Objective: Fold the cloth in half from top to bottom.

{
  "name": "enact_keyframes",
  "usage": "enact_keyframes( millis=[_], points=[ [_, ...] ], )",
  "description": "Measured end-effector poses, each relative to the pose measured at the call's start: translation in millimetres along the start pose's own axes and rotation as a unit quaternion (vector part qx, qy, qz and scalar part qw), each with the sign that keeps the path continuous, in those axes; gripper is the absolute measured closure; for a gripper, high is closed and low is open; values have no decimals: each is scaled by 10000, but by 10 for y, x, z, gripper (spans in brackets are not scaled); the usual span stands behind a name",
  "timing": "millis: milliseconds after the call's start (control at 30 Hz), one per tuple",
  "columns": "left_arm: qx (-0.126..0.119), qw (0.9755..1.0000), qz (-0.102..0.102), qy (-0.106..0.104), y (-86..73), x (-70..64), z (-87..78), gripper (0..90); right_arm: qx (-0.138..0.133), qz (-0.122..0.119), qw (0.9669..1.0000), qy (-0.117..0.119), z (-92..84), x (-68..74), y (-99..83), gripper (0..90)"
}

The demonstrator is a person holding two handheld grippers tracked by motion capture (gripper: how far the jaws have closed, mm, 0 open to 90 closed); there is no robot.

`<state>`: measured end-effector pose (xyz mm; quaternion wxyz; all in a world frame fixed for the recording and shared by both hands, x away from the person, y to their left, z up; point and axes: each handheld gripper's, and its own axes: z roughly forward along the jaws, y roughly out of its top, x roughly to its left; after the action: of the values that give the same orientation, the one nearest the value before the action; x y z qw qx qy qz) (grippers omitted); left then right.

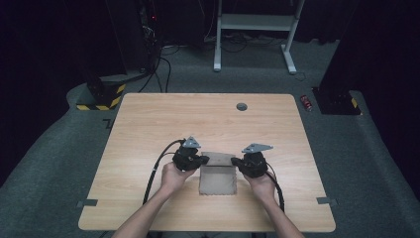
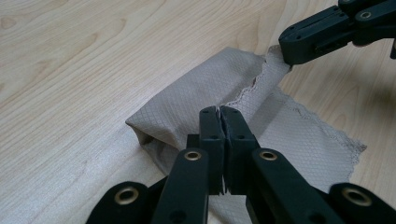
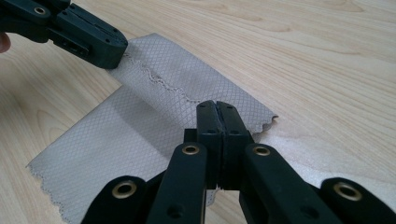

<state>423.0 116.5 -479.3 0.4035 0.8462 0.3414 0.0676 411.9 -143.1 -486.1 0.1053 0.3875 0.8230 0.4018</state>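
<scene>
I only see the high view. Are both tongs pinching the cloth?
Observer: Yes. In the left gripper view the left tongs are shut on the folded cloth edge.
Operator: And the right one?
Observer: Right tongs are shut on the cloth's other end.
Operator: What's the cloth's edge like?
Observer: Wavy, like tiny scallops, and the weave has a diamond pattern.
Operator: Is it flat?
Observer: No, the far part is folded over, leaving a small open loop at the fold.

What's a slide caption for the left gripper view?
Left gripper and right gripper, jaws shut, pinch a folded grey diamond-weave cloth on the light wooden table.
</scene>
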Motion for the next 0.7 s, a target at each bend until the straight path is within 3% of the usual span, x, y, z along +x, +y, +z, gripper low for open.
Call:
enact_keyframes(
  millis=[700],
  points=[
    [-65,9999,12,-138,-100,-93,-62,881,-60,22,9997,228,-82,36,-119,892]
  ],
)
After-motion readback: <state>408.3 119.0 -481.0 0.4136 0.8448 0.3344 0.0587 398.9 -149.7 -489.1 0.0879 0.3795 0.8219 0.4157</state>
